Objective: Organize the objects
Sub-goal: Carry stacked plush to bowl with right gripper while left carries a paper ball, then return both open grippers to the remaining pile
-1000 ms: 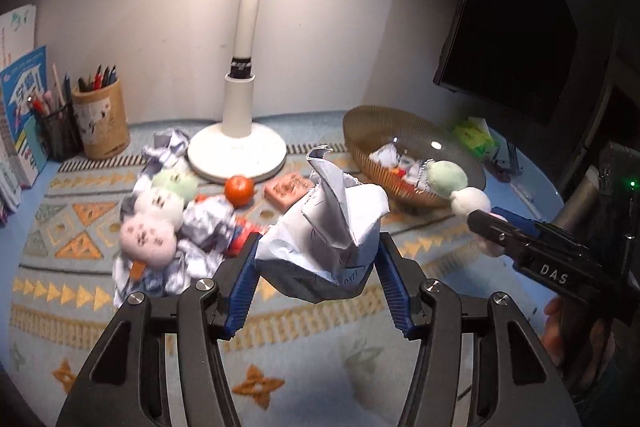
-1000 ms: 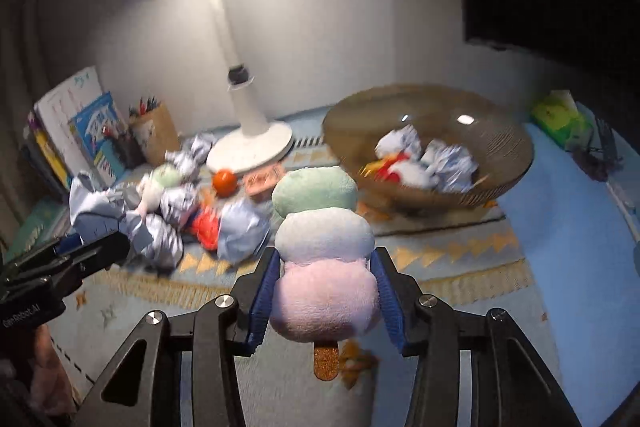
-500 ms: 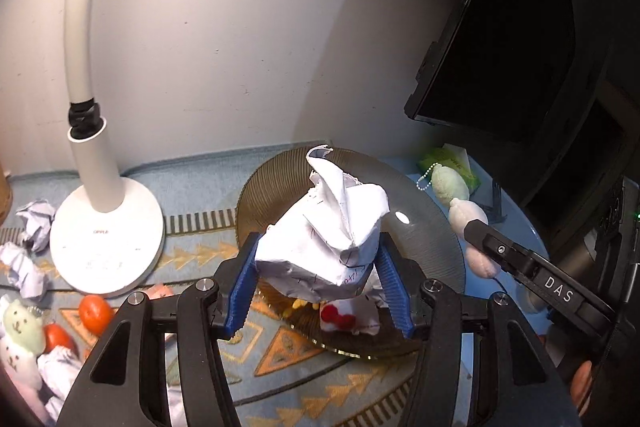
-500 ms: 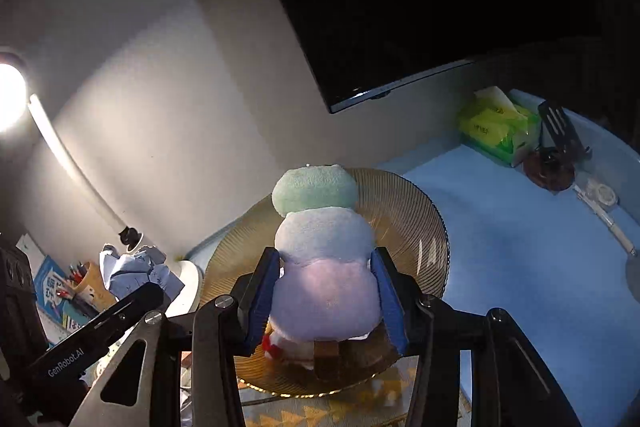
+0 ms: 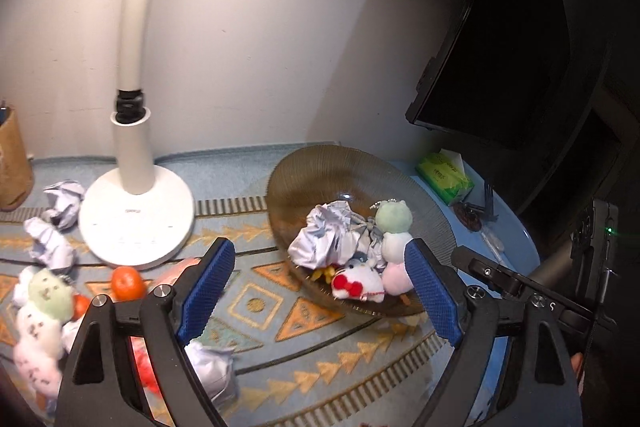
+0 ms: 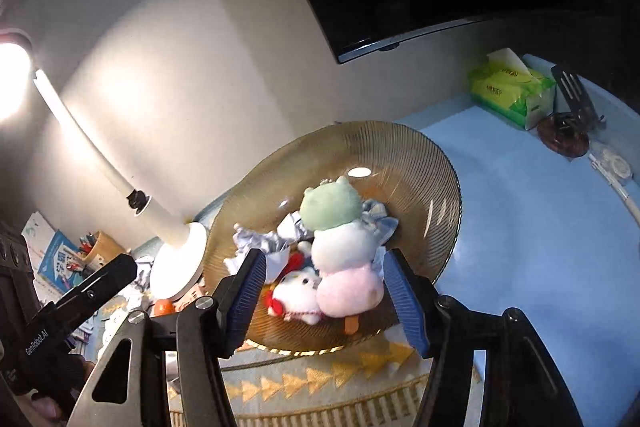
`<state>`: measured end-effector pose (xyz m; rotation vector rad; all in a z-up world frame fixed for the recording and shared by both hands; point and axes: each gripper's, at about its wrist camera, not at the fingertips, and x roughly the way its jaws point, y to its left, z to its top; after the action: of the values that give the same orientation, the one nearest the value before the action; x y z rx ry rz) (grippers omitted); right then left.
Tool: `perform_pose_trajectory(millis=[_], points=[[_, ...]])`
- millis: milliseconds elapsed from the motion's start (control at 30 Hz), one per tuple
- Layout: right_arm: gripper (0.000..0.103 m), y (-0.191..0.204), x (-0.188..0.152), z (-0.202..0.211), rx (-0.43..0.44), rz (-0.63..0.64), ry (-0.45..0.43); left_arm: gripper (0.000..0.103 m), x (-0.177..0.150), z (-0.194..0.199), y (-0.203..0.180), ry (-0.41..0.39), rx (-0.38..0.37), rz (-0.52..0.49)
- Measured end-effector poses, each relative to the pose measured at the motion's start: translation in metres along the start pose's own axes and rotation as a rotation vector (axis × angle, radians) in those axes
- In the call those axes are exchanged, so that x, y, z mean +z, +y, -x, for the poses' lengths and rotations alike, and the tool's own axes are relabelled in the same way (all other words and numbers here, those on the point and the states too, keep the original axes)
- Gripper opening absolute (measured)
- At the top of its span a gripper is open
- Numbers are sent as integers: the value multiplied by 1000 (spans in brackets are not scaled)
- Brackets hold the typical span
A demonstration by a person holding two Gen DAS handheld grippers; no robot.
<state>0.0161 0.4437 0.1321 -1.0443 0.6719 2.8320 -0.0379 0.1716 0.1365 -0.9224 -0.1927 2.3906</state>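
Gaping empty: left gripper (image 5: pixel 318 291), right gripper (image 6: pixel 324 293); bowl (image 6: pixel 420 163) holds two plushies.

"GenRobot.AI" runs in white along the black left gripper (image 6: pixel 100 281) at eight o'clock in the right wrist view.

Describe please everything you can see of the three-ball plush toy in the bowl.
The three-ball plush toy is soft fabric: a green ball with small ears on top, a white middle, a pink bottom, with a short orange stick below and a bead chain at the green end. It lies in the ribbed amber bowl, leaning on crumpled paper and touching a white plush with a red bow. The right gripper is open around it, not clamping.
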Motion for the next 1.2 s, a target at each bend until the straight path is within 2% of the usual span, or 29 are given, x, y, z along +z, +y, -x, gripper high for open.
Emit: perform_pose_trajectory(millis=[167, 233, 300, 400, 467, 567, 700, 767, 833, 900, 967, 1033, 1200], points=[[60, 32, -26, 29, 84, 63, 14, 86, -13, 96, 27, -103, 131, -16], [61, 49, -36, 39, 136, 92, 24, 87, -20, 131, 43, -139, 181, 10], [65, 64, -46, 43, 188, 108, 41, 98, -25, 160, 60, -171, 217, 49], [66, 86, -66, 41, 231, 142, 66, 101, -46, 191, 94, -205, 277, 128], [66, 97, -83, 30, 248, 152, 105, 101, -68, 194, 118, -183, 325, 170], [66, 106, -115, 4, 269, 160, 148, 101, -110, 176, 153, -134, 443, 215], [66, 109, -154, -33, 266, 194, 189, 100, -147, 146, 181, -78, 464, 252], [66, 107, -164, -42, 244, 214, 188, 100, -156, 140, 184, -98, 481, 244], [66, 103, -165, -46, 248, 195, 199, 100, -158, 134, 182, -77, 527, 220], [66, 98, -163, -46, 249, 177, 183, 100, -158, 136, 177, -103, 518, 193], [66, 95, -163, -52, 252, 149, 211, 100, -160, 134, 174, -86, 520, 183], [66, 91, -162, -56, 242, 124, 227, 100, -161, 135, 175, -85, 525, 187], [66, 88, -161, -49, 241, 111, 198, 100, -163, 143, 180, -113, 510, 226]])
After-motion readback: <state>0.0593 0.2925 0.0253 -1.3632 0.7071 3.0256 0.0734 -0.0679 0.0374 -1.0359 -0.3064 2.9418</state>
